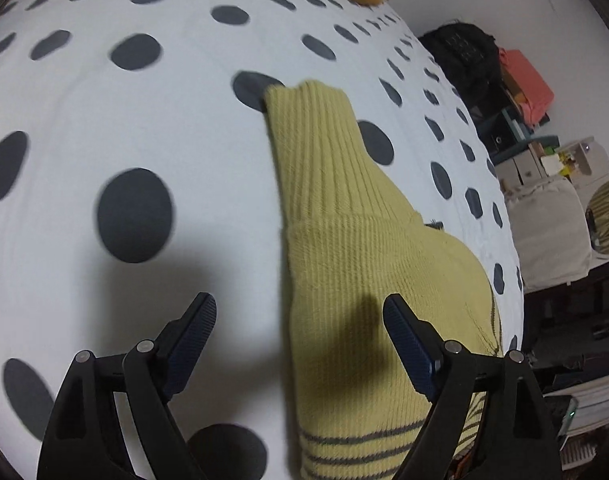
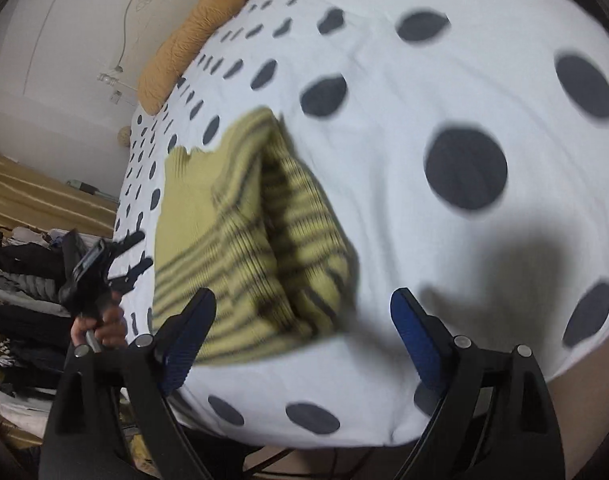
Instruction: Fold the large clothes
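Polka-dotted bed cover (image 1: 84, 128) filled both views. Left tongs (image 1: 300, 320) stood wide open, empty, over the yellow striped sweater (image 1: 344, 280), which lay folded on the bed. Right tongs (image 2: 304, 316) gaped empty too, the sweater just beyond. Farther off, an orange pillow (image 2: 184, 48) rested by the wall.

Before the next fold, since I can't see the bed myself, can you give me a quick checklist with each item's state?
1. Left claw open, nothing held: ok.
2. Right claw open, nothing held: ok.
3. Yellow striped sweater lying on the spotted bed cover, not hanging off the edge: ok.
4. Sweater already folded into a compact bundle: ok.
5. Ribbed collar tucked in: not ok, it sticks out.
6. Fold edges lined up: cannot tell, the picture is blurred.
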Motion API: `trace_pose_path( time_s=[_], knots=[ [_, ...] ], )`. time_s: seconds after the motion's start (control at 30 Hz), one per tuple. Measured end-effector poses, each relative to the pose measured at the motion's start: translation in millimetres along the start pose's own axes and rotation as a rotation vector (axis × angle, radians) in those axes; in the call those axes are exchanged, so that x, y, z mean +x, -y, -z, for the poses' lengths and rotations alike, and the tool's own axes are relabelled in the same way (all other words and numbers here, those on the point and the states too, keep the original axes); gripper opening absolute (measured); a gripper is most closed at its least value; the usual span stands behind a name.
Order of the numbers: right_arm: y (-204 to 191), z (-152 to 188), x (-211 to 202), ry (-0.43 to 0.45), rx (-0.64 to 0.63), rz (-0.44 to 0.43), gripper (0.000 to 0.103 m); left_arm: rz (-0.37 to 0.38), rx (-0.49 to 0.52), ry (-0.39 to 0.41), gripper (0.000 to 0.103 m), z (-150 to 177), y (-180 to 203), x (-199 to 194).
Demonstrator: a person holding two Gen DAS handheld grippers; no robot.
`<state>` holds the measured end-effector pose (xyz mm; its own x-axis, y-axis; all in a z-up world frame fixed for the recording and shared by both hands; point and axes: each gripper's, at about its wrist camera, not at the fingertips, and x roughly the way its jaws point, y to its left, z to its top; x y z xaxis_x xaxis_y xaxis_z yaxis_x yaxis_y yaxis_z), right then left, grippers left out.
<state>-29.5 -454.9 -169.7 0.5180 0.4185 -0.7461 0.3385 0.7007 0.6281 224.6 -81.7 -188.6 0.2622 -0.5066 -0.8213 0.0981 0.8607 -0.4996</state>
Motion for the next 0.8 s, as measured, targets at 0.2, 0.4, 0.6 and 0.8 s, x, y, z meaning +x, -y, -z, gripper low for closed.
trace_pose_path(
  time_s=[0.2, 0.4, 0.6, 0.8],
  knots=[
    [-2.2, 14.2, 41.5, -0.028, 0.031, -0.143, 0.09, 0.054, 0.013, -0.015, 0.087, -17.1, 20.5, 33.3],
    [-6.7, 3.3, 77.6, 0.007, 0.069, -0.2, 0.095, 0.054, 0.022, -0.066, 0.091, -35.1, 29.9, 68.8],
    [3.7, 1.1, 67.4, 0.038, 0.1, -0.27, 0.047, 0.059, 0.08, -0.032, 0.041, -35.3, 44.0, 60.8],
    [-4.4, 3.5, 55.9, 0.061, 0.171, -0.418, 0.037, 0.119, 0.03, 0.048, 0.03, -43.9, 42.0, 20.4]
  ],
)
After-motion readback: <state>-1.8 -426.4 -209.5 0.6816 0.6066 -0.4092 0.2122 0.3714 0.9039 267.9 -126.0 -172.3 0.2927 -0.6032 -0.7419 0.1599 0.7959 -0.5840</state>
